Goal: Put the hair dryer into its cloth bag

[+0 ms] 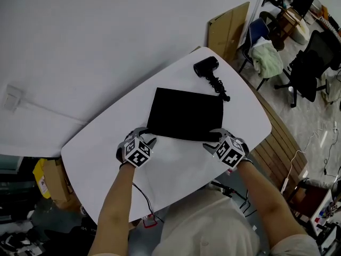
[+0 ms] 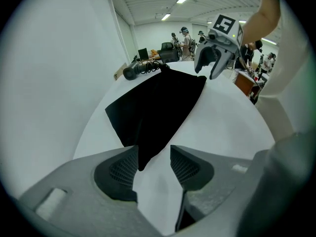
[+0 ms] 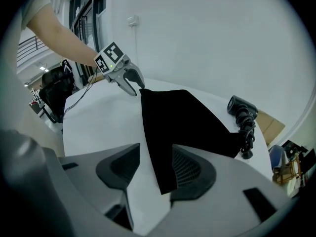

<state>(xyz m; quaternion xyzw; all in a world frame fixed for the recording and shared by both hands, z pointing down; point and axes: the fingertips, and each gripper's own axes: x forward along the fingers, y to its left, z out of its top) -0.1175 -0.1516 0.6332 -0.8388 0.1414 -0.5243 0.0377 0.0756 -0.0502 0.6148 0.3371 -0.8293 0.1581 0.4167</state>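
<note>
Left gripper [image 1: 146,136]: jaws spread, not pinching, at near left corner of cloth bag [image 1: 185,113]
Bag: flat, mid table [image 1: 101,143]
Hair dryer [image 1: 206,67]: table's far edge, beyond bag
Right gripper [image 1: 214,142]: jaws spread astride near right corner
Risk: pinching both layers would keep mouth shut

Your cloth bag [image 1: 185,114] is matt black fabric that gives back no shine. The desk [image 1: 176,164] beneath it is smooth and white with a soft sheen. The hair dryer [image 1: 205,66] looks like black plastic, faintly glossy. Your left tool [image 2: 154,154] and right tool [image 3: 155,157] are matt grey plastic, with a fine grid texture inside the jaws.
</note>
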